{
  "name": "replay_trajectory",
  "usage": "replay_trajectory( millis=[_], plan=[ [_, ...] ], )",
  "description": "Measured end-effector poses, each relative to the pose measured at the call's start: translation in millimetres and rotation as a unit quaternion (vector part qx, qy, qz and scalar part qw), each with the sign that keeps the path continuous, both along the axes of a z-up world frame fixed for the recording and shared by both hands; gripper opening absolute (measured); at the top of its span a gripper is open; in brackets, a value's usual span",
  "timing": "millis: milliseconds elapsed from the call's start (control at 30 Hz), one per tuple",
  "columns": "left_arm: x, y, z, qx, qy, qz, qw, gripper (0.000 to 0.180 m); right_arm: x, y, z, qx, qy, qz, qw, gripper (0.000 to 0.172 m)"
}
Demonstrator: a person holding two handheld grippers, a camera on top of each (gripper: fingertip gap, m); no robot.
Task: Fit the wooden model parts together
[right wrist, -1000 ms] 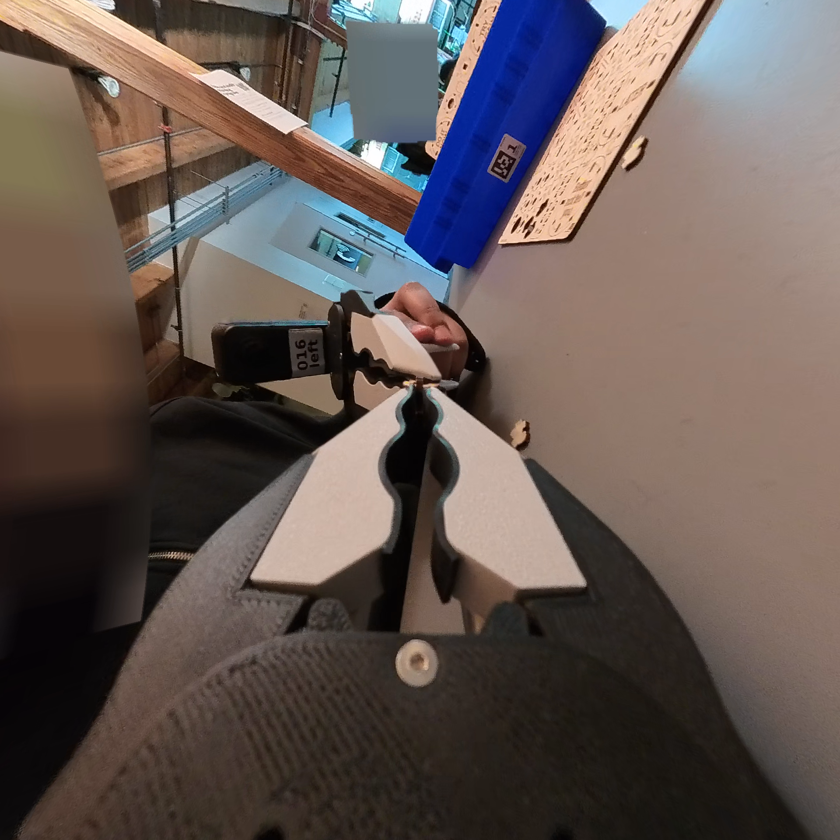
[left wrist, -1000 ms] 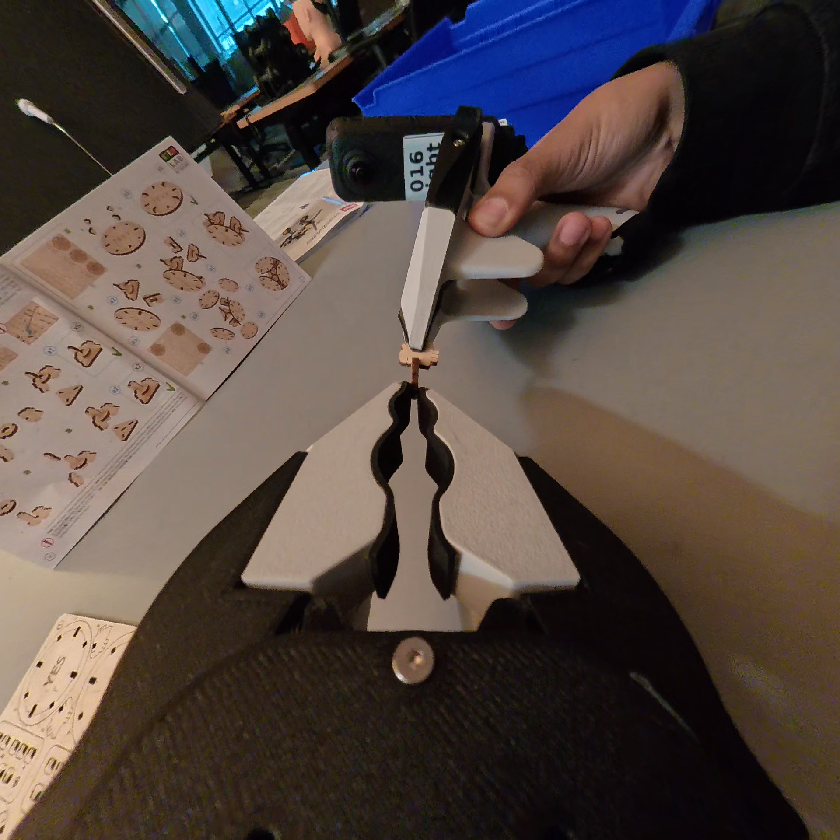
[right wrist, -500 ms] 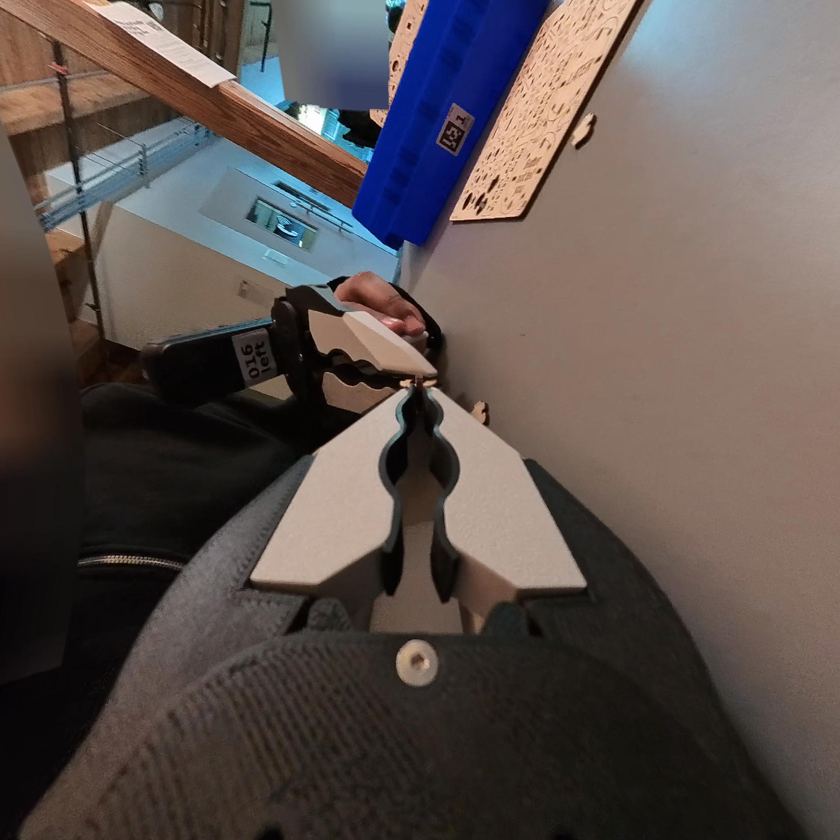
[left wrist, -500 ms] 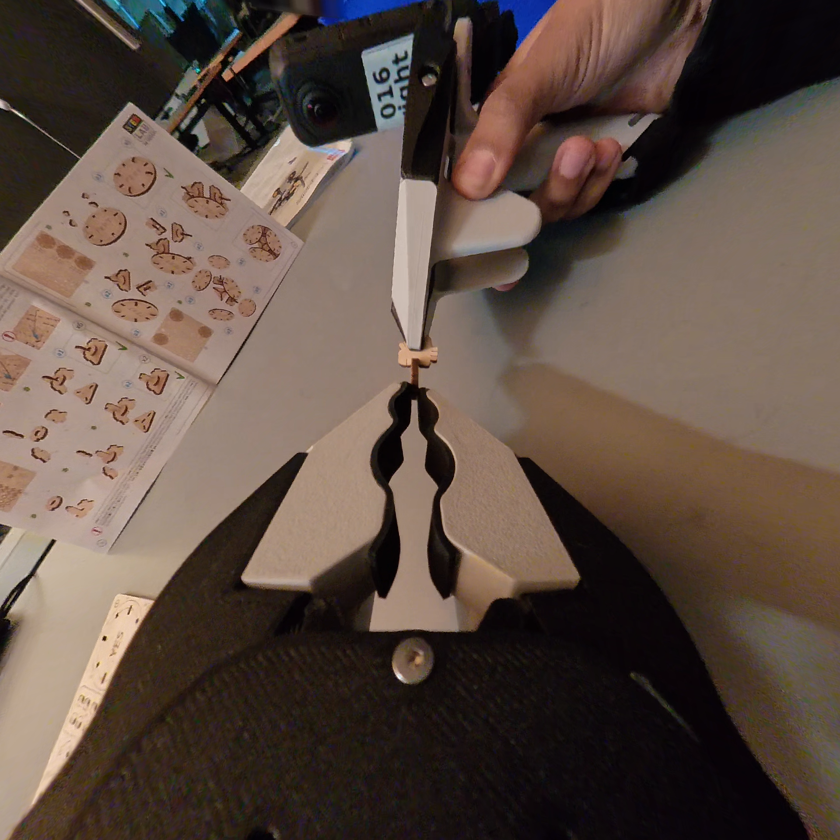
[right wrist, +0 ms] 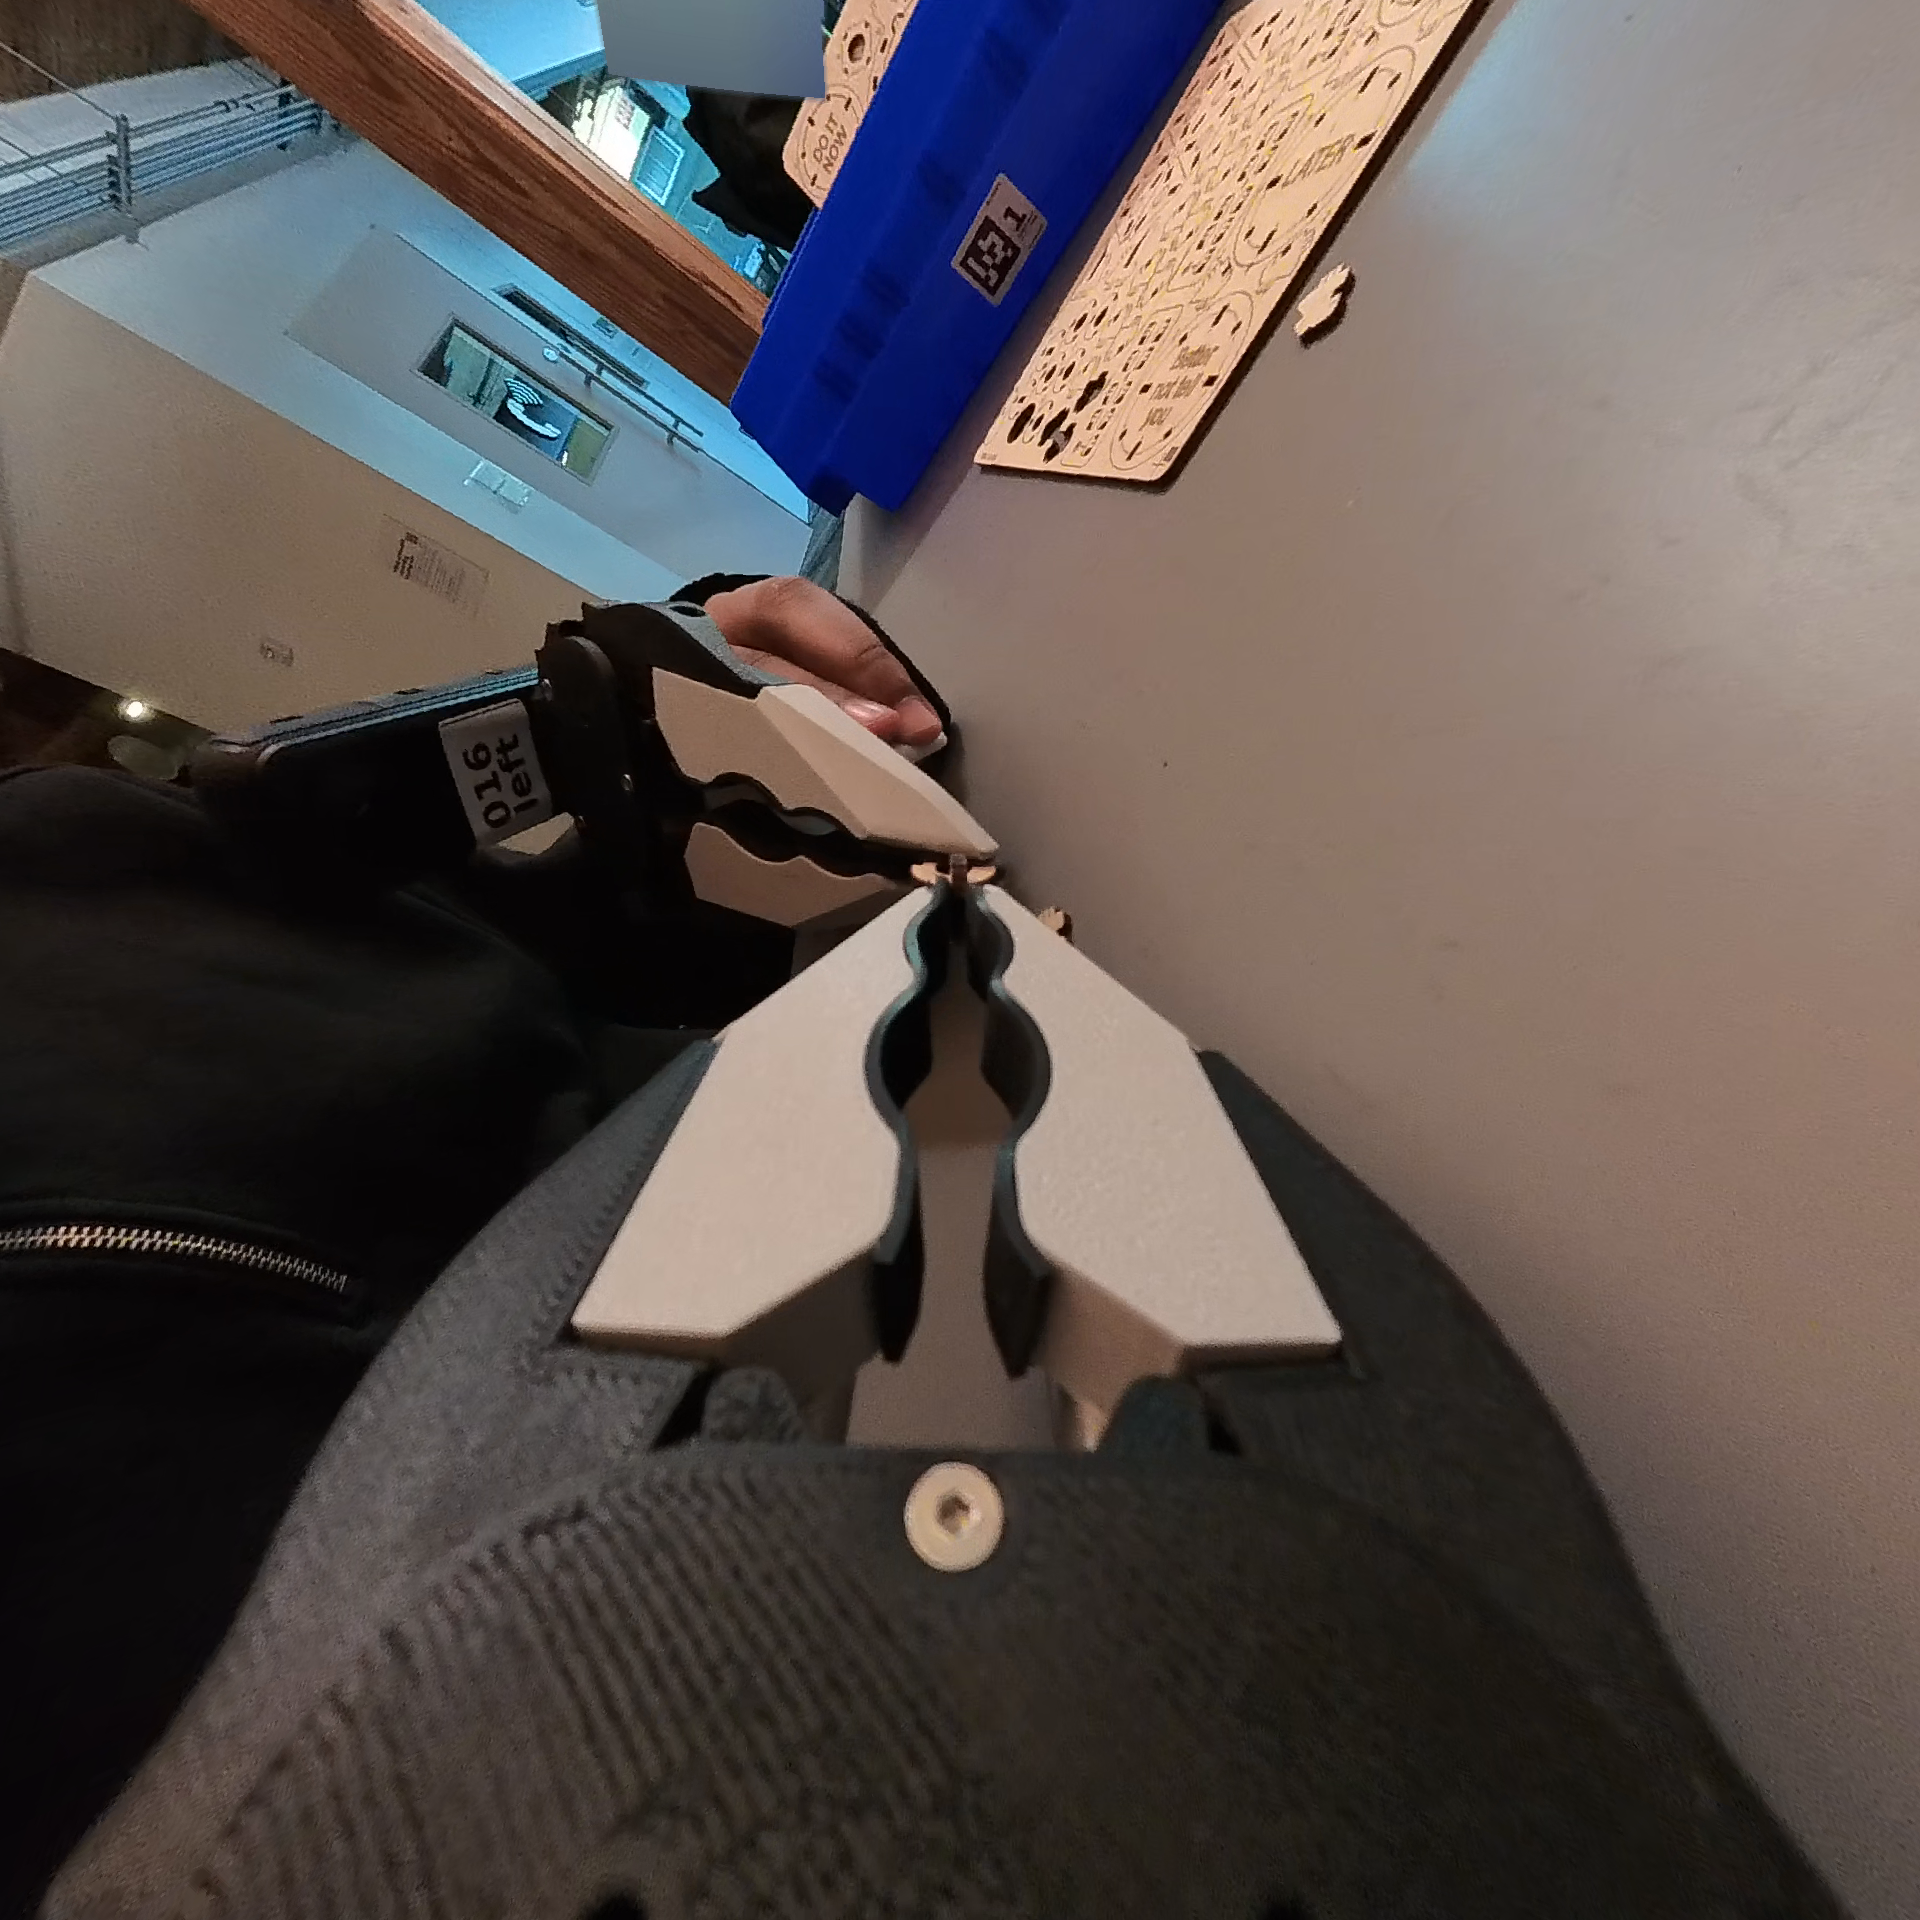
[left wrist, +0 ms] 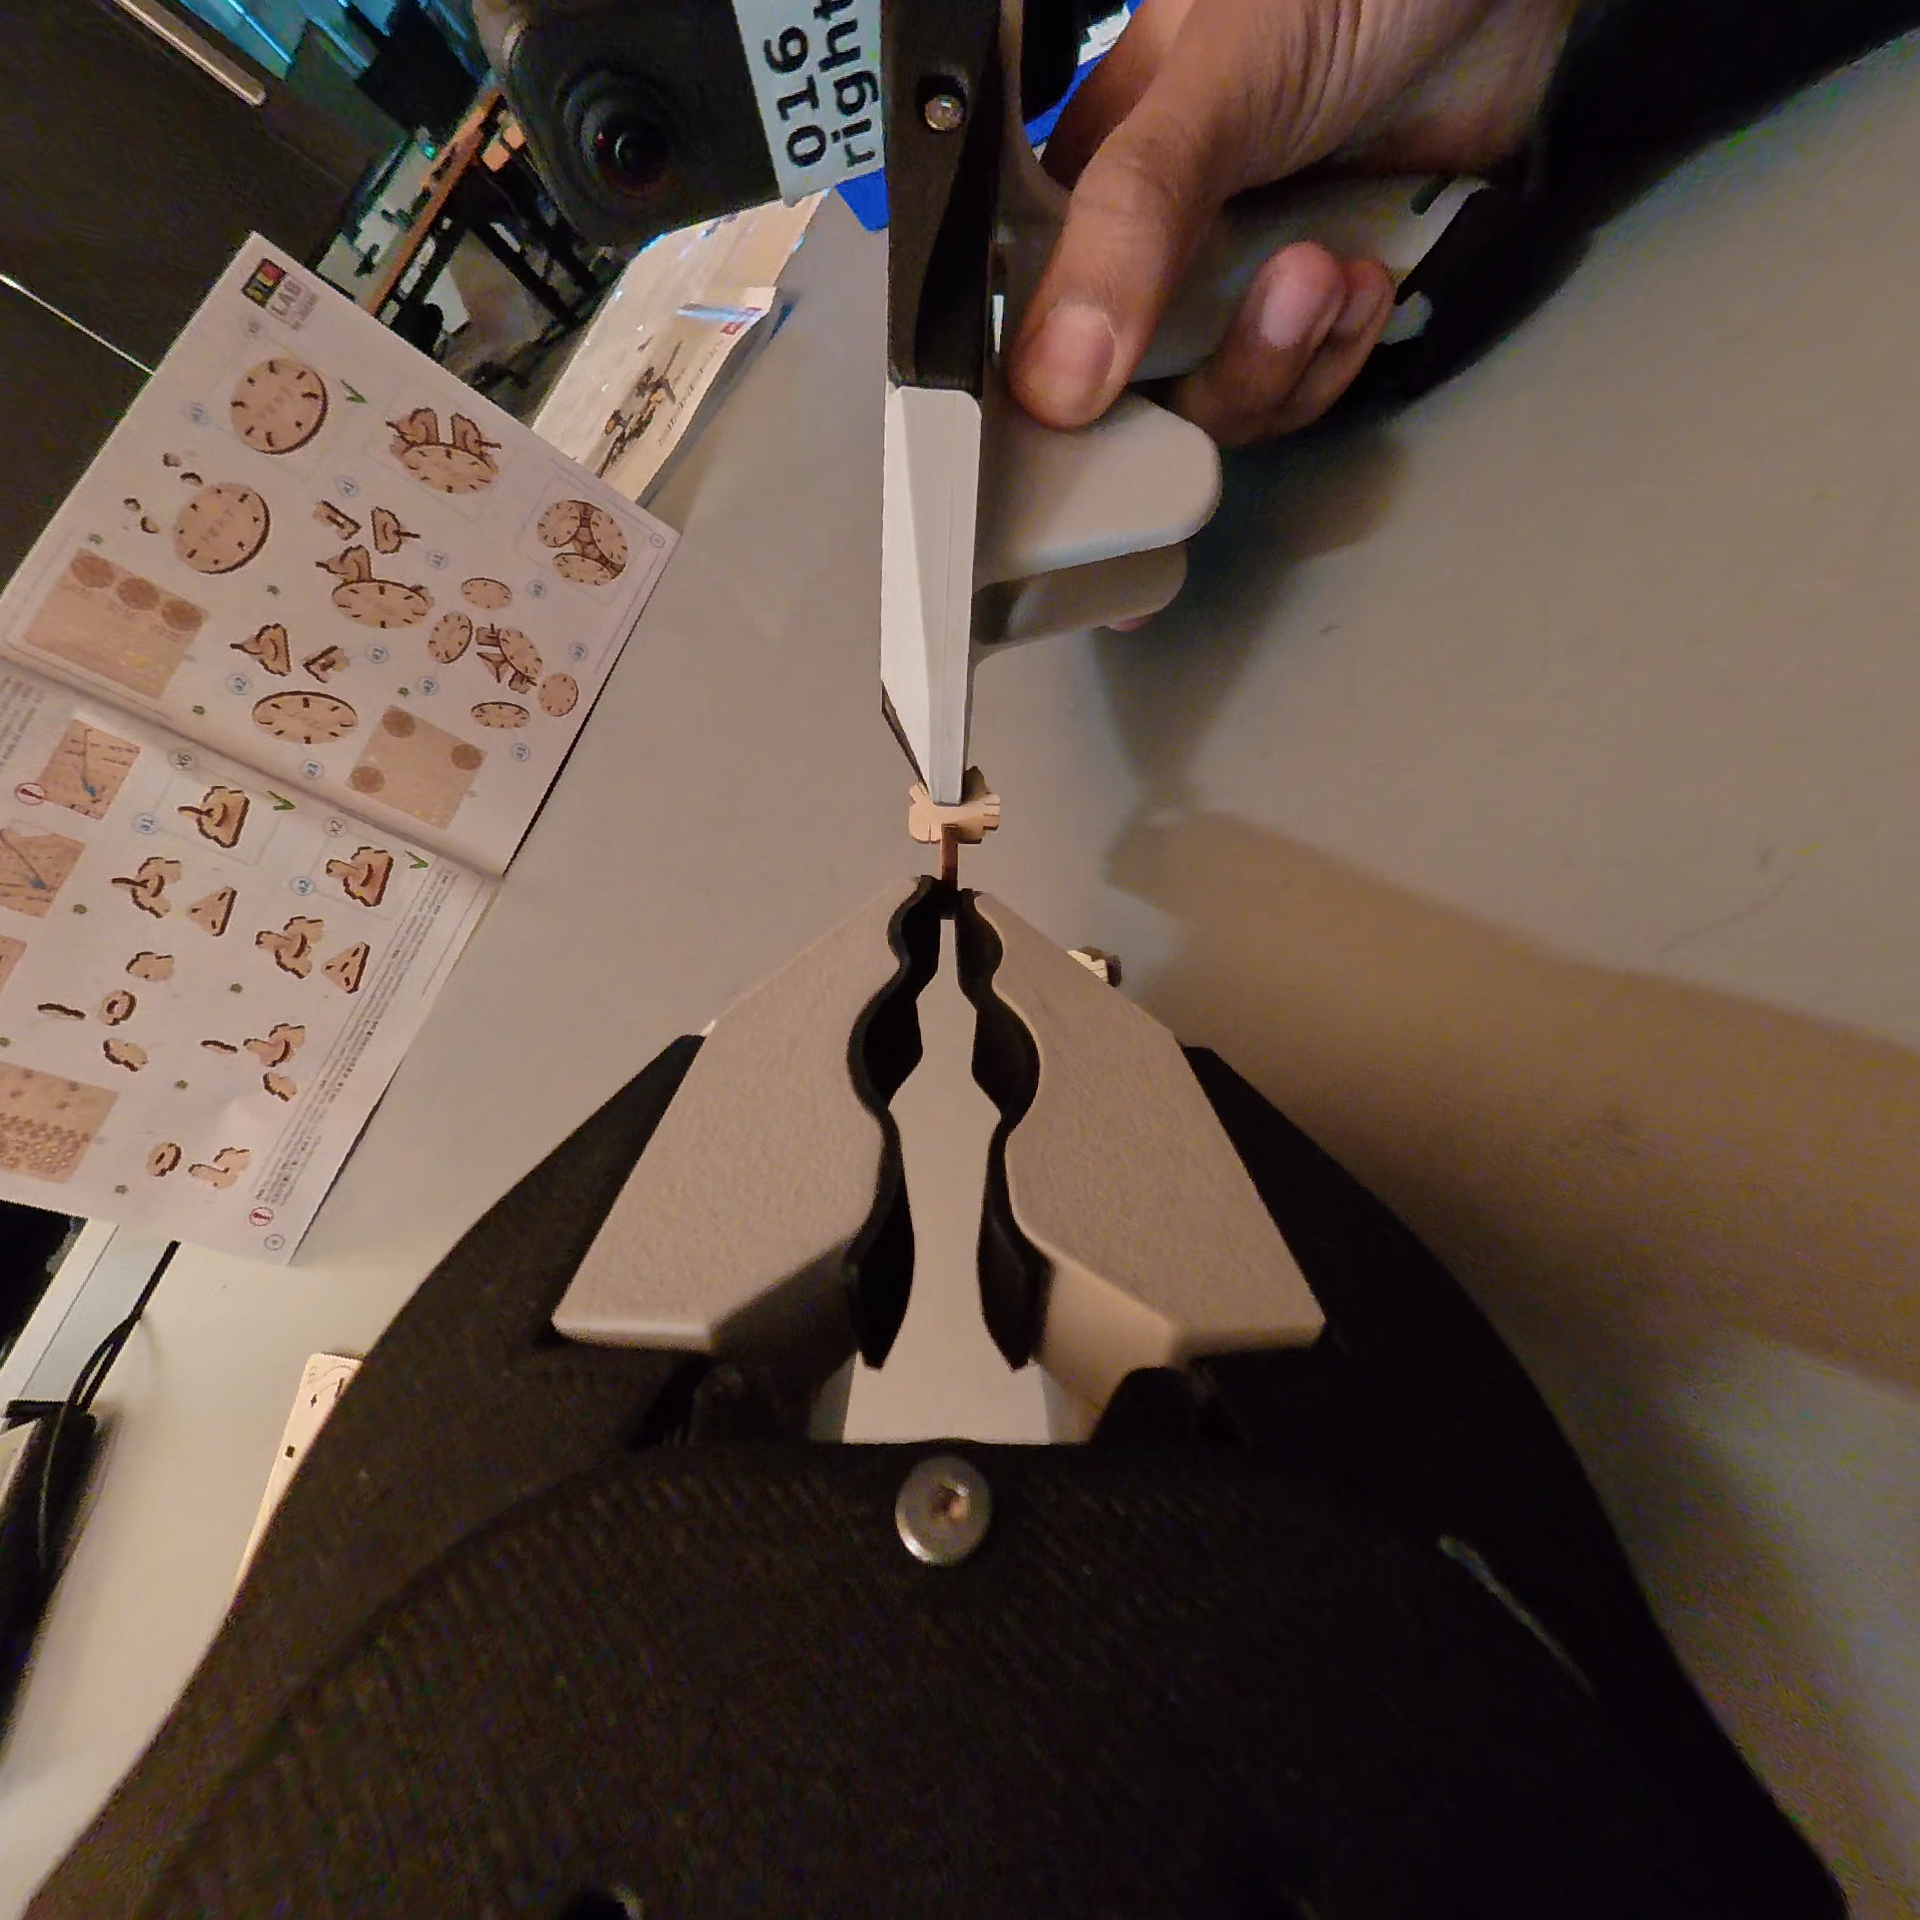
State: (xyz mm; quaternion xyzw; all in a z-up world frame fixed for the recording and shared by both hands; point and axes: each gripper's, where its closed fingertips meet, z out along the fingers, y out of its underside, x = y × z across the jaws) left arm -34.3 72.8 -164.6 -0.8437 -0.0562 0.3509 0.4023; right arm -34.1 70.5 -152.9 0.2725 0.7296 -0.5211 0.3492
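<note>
My left gripper has its jaws pinching a thin wooden peg above the grey counter; just beyond, my right gripper pinches the pale wooden piece on it. Instruction booklet farther left.

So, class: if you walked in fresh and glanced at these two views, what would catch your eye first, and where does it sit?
First, the two grippers meeting tip to tip above the grey table: the left gripper pinches a thin wooden peg, and the right gripper clamps the small flat wooden piece it slots into. Next, the open instruction booklet to the left, and the blue bin beside a wooden parts sheet at the table's far end.
</note>
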Motion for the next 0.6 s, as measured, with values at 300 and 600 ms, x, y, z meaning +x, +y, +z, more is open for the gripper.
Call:
replay_trajectory(
  millis=[300, 600],
  plan=[
    [-2, -13, 14, 0.063, -0.058, 0.011, 0.996, 0.023, -8, 4, 21, -0.043, 0.031, -0.021, 0.998, 0.0],
    [18, -10, -13, 0.027, -0.177, 0.002, 0.984, 0.032, -13, 6, 19, -0.031, 0.107, -0.019, 0.994, 0.0]
  ],
)
